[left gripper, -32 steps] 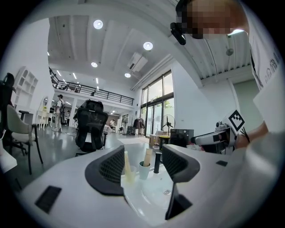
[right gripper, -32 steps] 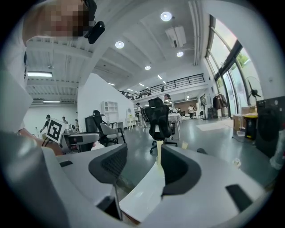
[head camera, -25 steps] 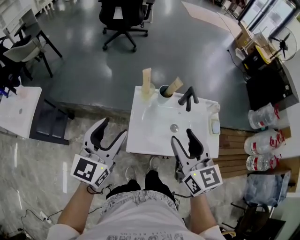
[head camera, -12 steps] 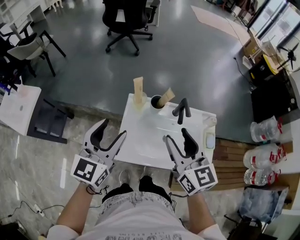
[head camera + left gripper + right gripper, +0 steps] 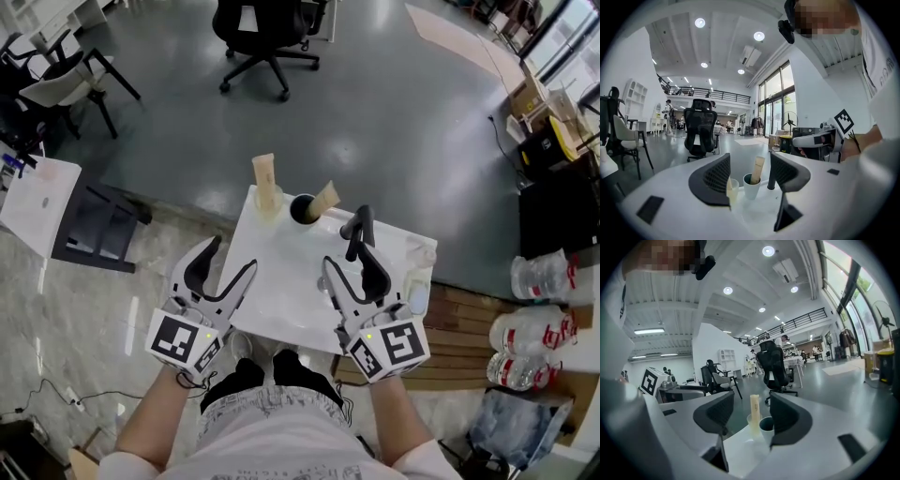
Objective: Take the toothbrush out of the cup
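A white cup (image 5: 302, 208) stands at the back of the white sink top (image 5: 272, 272), with a beige toothbrush (image 5: 324, 199) leaning out of it to the right. A clear cup holding an upright beige tube (image 5: 264, 180) sits just left of it. My left gripper (image 5: 220, 267) is open over the sink's front left edge. My right gripper (image 5: 354, 272) is open over the basin, near the black faucet (image 5: 359, 228). In the left gripper view the cup (image 5: 751, 186) and toothbrush (image 5: 757, 169) show between the open jaws. In the right gripper view the tube (image 5: 754, 414) and cup (image 5: 766, 425) show; the toothbrush is hidden.
A black office chair (image 5: 267, 28) stands on the grey floor beyond the sink. Chairs and a white table (image 5: 37, 202) are at the left. Large water bottles (image 5: 548, 277) lie at the right. A small pale object (image 5: 417, 298) rests on the sink's right rim.
Both grippers have moved forward toward the sink and stay open. The right one now reaches over the basin, closer to the faucet and the cup.
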Demonstrator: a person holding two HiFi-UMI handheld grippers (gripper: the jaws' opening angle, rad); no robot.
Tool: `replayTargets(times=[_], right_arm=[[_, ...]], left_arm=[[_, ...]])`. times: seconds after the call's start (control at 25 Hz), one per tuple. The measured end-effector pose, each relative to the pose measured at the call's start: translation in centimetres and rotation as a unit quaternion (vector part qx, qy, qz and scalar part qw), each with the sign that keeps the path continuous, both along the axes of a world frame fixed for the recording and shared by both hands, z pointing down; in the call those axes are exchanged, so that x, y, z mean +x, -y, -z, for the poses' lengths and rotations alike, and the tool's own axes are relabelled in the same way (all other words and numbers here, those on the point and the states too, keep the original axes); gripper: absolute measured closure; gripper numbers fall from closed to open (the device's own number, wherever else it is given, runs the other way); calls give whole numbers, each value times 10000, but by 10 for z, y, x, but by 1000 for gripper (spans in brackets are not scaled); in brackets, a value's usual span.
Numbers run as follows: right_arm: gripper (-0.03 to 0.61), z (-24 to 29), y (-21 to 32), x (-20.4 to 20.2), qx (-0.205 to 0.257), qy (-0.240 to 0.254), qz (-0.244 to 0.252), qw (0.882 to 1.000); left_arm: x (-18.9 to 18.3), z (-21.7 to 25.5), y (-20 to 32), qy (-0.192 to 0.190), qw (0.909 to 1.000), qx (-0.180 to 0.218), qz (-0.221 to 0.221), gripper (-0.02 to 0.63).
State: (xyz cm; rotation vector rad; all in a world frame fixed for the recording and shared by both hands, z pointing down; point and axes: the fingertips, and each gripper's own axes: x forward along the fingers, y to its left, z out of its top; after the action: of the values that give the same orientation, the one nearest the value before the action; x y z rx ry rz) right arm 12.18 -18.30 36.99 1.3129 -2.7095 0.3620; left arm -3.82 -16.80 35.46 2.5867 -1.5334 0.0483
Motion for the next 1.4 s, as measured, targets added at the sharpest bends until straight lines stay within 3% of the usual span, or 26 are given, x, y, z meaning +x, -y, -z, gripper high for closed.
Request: replayTargets(times=[0.4, 0.76, 1.4], right_arm=[[330, -25, 36, -4, -204, 69, -195, 9996], [330, -53, 61, -25, -440, 47, -606, 9972], [328, -103, 93, -24, -812, -60, -1334, 9877]], left_arm=[[2, -20, 21, -22, 9997, -220, -52, 334], [-15, -46, 33, -58, 9985, -493, -222, 334], [-35, -86, 31, -50, 9947, -936, -421, 334]])
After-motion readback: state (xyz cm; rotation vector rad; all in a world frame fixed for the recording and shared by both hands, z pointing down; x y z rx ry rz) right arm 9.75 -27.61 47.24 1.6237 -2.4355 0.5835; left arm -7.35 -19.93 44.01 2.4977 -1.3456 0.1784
